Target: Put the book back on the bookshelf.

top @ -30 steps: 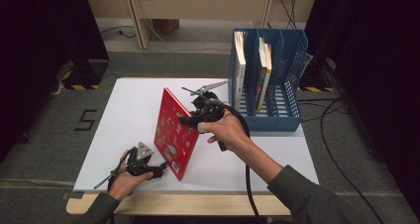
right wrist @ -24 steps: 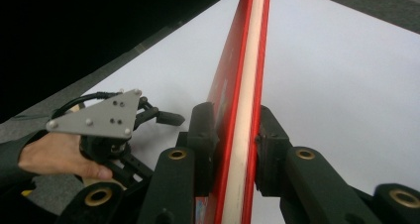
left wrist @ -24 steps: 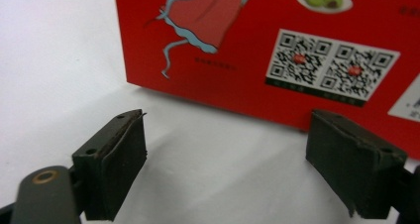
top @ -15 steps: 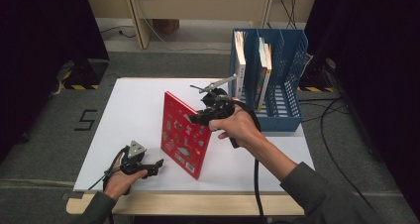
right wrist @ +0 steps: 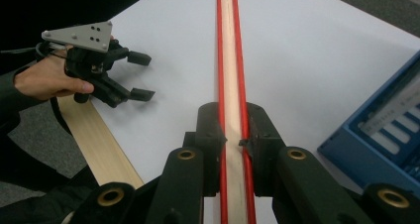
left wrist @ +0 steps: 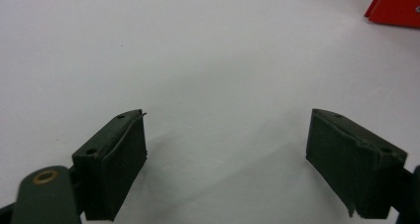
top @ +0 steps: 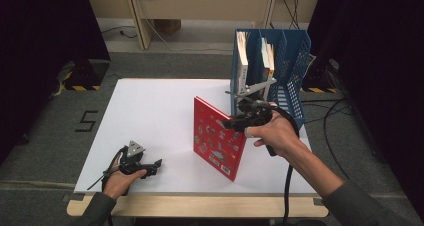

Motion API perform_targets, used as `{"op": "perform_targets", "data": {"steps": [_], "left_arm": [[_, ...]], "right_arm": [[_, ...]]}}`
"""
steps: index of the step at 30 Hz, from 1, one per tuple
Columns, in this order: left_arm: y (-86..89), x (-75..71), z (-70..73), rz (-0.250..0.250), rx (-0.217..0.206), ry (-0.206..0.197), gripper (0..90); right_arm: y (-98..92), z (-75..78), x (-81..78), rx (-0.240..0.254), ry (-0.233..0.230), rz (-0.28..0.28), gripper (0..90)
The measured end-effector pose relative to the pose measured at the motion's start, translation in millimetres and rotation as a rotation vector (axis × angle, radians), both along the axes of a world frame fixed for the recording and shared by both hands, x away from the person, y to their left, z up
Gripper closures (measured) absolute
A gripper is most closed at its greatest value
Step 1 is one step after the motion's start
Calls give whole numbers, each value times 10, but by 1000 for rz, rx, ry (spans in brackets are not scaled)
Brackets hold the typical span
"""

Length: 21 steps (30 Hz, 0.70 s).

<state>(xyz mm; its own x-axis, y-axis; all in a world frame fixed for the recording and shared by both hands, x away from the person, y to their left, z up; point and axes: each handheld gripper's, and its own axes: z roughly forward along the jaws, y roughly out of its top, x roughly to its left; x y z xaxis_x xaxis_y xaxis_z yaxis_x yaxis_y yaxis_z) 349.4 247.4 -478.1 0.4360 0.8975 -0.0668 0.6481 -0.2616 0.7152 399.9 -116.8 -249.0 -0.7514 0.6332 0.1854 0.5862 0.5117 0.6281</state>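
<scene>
Over at the left, the left gripper [top: 150, 165] sits low on the white tabletop [top: 150, 111] near its front edge, one hand wrapped around it. Its two black fingers [left wrist: 111, 159] stand wide apart with nothing but bare white surface between them. A grey three-cornered plate tops it, and one cable trails off behind.

Moving to the middle, there's one red book [top: 217, 138], standing upright on its lower edge near the front of the tabletop, cover facing left with small pictures printed on it. It's well apart from the left gripper.

At the book's top right corner, the right gripper [top: 239, 121] has it. Seen from the right gripper view, the two fingers [right wrist: 210, 135] are clamped on the book's edge, the two red covers and the pale page block pinched between them. The jaws have just been closing, with the book between them.

Just right of that hand stands one blue file rack [top: 292, 71] at the tabletop's right edge, with slotted walls. I count three books [top: 242, 61] standing upright in it, spines and page edges showing. The red book stands near the rack.
</scene>
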Motion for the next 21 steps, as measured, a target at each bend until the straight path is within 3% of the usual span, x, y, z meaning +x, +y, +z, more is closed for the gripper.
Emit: {"op": "perform_targets", "data": {"steps": [11,21], "left_arm": [[-3,11,-25,-7,8,10,145],[-3,11,-28,-7,6,9,144]], "right_arm": [[-69,-26,4,47,53,-20,777],[65,3,121,24,79,-9,767]]}}
